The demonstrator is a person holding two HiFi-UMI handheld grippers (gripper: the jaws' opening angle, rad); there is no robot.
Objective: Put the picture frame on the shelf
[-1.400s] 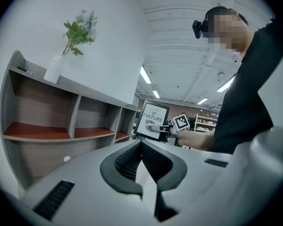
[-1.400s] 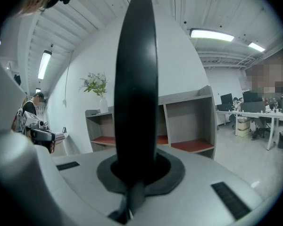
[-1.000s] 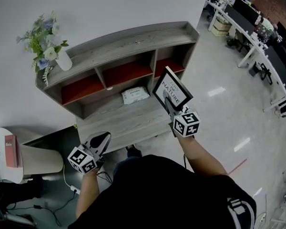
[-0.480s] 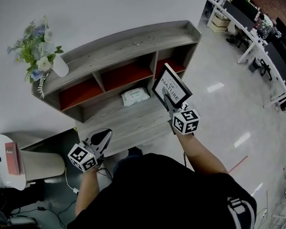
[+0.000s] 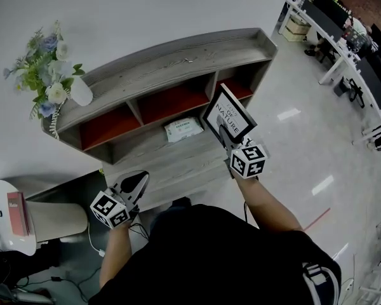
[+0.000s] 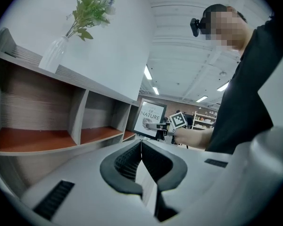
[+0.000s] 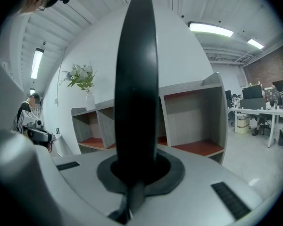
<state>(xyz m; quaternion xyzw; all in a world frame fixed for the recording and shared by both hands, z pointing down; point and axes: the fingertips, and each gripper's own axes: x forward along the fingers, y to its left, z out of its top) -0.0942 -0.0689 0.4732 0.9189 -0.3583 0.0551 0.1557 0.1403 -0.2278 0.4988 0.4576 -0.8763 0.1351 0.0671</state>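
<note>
Change since a second ago: the picture frame (image 5: 227,114) stays clamped in the right tool (image 5: 224,133), raised in front of the shelf (image 5: 171,62) near its right-hand compartment; it has barely shifted
Left tool (image 5: 134,184): still low at the person's left, in front of the shelf's bottom board; its place is much as before
Right tool state: jaws closed on the frame's lower edge, the frame upright and tilted, its "NATURE" print facing the person
Left tool state: jaws together, nothing between them
Head view only: a white packet (image 5: 182,129) lies on the lower board under the middle compartment; a white vase (image 5: 80,91) with flowers stands at the top's left end; office desks (image 5: 343,37) are far to the right
Left gripper view only: the frame's printed face is seen from the side, held clear of the shelf, not yet on any board
Right gripper view only: the frame is edge-on, a dark band rising between the jaws, with the red-floored compartments behind it
</note>
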